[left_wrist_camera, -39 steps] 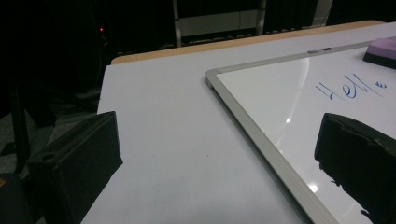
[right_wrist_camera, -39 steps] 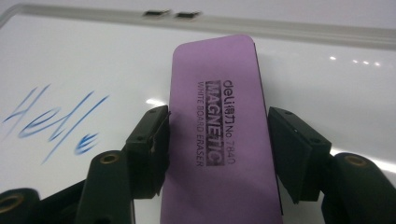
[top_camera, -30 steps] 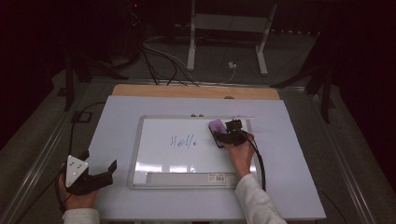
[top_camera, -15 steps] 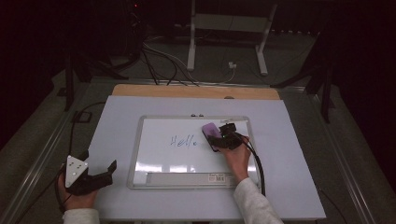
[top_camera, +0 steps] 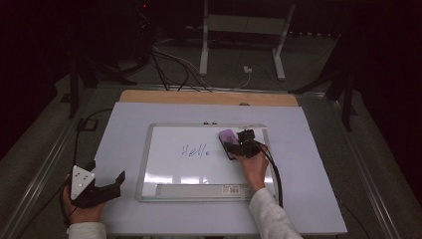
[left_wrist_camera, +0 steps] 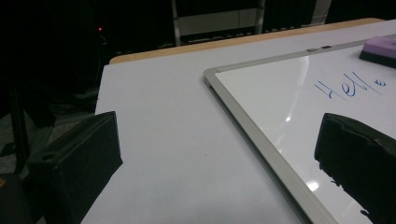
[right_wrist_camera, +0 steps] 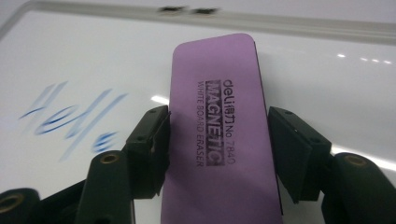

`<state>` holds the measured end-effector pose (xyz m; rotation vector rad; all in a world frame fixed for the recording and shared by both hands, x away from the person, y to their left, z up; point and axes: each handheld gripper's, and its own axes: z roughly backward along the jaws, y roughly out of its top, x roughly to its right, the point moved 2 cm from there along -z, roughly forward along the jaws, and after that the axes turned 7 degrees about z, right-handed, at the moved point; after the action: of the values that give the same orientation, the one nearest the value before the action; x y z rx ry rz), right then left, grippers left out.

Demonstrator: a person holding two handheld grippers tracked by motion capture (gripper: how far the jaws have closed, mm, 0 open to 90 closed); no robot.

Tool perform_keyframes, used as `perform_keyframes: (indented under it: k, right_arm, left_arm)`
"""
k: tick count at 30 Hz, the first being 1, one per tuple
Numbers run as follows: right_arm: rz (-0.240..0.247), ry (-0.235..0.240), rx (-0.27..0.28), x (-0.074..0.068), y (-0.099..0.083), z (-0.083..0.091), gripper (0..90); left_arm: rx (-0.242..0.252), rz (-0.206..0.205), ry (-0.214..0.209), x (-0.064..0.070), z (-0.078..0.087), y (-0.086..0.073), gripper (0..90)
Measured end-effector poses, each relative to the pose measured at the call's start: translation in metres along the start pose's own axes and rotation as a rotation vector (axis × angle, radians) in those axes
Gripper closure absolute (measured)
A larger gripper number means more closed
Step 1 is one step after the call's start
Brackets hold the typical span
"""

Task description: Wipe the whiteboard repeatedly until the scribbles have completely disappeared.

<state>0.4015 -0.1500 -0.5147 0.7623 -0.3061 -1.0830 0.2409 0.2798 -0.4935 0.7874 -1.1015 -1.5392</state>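
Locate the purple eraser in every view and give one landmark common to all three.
High view: the purple eraser sits right of centre on the whiteboard, at the tips of the right gripper.
Left gripper view: the eraser is at the upper right edge.
Right gripper view: the eraser is in the centre, between the jaws.
Shared landmark: the blue handwriting beside the eraser.

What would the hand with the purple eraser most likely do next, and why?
Probably slide the eraser left across the whiteboard over the blue writing. The right gripper has its jaws clamped on the eraser's two long sides, and the eraser sits just right of the word, whose last letter already looks partly smeared. The left gripper rests open off the board.
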Motion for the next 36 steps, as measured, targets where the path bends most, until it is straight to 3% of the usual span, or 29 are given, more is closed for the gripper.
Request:
perform_keyframes:
  k: [5,12,14,16,22,25,28,36]
  right_arm:
    - [0.073,0.089,-0.006,-0.031,-0.001,-0.006,41.2]
    - [0.163,0.162,-0.013,-0.062,-0.003,-0.011,41.2]
    - [0.156,0.164,-0.013,-0.062,-0.002,-0.011,41.2]
    - [0.139,0.137,-0.009,-0.056,-0.001,-0.012,41.2]
    - [0.058,0.042,-0.003,-0.028,0.003,-0.009,41.2]
    - [0.032,0.023,-0.001,-0.019,0.004,-0.008,41.2]
    - [0.040,0.021,-0.003,-0.022,0.004,-0.008,41.2]
    - [0.122,0.115,-0.019,-0.055,0.002,-0.013,41.2]
  left_arm:
    - [0.000,0.002,0.000,0.000,0.000,0.000,1.3]
    - [0.001,0.002,0.000,-0.001,0.000,0.000,1.3]
    - [0.006,0.005,-0.001,-0.001,0.001,0.000,1.3]
    - [0.007,0.007,0.001,-0.002,0.001,0.000,1.3]
    - [0.006,0.009,0.002,-0.002,0.001,0.000,1.3]
    - [0.005,0.006,0.001,-0.002,0.001,0.000,1.3]
    - [0.000,0.001,0.001,-0.001,0.000,0.000,1.3]
    - [0.000,-0.001,0.000,-0.001,0.000,0.000,1.3]
